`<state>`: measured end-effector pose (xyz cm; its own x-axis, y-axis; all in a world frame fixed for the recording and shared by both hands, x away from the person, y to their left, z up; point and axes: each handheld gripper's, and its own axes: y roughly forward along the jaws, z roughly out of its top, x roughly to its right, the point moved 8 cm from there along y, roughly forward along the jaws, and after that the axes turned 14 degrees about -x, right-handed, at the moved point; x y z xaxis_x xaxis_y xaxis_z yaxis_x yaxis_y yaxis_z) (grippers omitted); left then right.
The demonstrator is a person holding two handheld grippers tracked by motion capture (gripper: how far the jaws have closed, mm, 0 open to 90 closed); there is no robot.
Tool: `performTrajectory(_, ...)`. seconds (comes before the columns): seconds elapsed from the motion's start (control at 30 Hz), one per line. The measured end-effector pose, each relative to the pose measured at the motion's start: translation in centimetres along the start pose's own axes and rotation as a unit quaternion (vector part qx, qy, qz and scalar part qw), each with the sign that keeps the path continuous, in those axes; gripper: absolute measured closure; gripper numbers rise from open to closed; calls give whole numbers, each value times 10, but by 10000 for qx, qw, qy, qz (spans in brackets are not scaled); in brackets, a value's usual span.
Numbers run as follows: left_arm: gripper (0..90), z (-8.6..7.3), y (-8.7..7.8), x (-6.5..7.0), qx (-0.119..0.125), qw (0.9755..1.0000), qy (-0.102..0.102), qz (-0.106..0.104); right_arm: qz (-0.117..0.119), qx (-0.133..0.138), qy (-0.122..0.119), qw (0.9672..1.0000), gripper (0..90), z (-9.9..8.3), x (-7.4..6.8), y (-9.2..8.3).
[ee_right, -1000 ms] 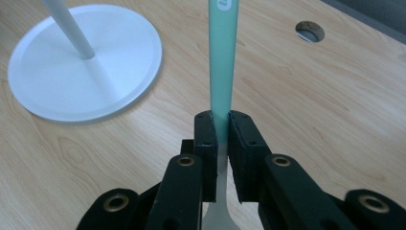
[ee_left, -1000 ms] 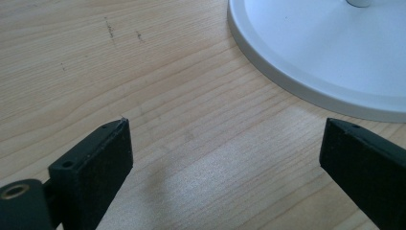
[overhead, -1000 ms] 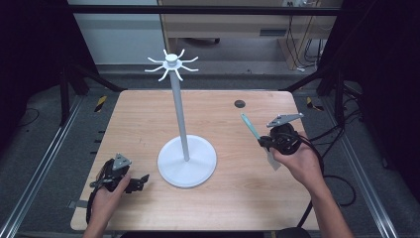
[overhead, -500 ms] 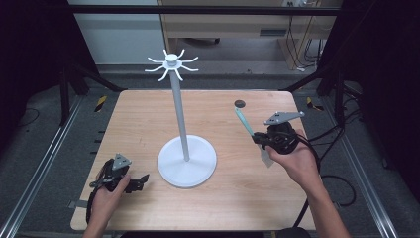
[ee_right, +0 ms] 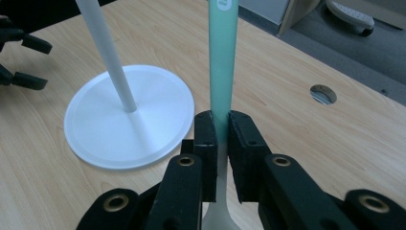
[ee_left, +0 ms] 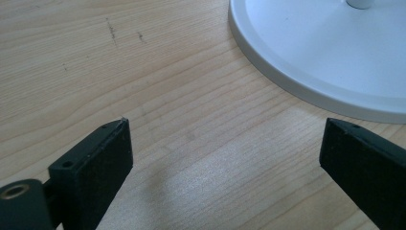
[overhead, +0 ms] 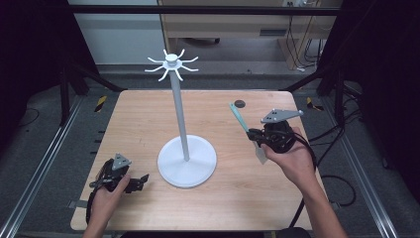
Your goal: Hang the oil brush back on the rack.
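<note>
While the right claw hangs above the right half of the wooden table, its jaws are pinched on a spatula with a mint-green handle. In the high view the green handle slants up and to the left from the jaws, toward the upper middle of the frame, and the pale blade end juts out below the claw, over the table. In the right gripper view the spatula runs straight up the centre, gripped at the point where green turns to off-white.

At the centre of the table stands a white stand, a round flat base carrying a thin upright pole topped by a ring of curved hooks. A small dark round hole sits in the tabletop near its far edge.

At the lower left of the high view, the left claw rests low on the table just left of the stand's base, jaws spread wide with bare wood between them.
</note>
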<state>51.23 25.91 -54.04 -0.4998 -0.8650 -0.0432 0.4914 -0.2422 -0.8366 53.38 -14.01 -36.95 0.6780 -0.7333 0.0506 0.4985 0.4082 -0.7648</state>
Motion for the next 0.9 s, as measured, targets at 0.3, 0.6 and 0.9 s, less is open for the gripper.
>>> performTrajectory(0.3, 38, 0, 0, 0, 2, 10000, -3, 0, -28, 355, 34, 9994, 825, 13, -6, -8)
performTrajectory(0.6, 39, 0, -1, -1, -4, 10000, 7, 6, 73, 672, 42, 9977, 825, 28, -15, -15)
performTrajectory(0.9, 38, 0, -1, -1, 2, 10000, -5, 14, 144, 873, 0, 9961, 825, 40, -24, -22)
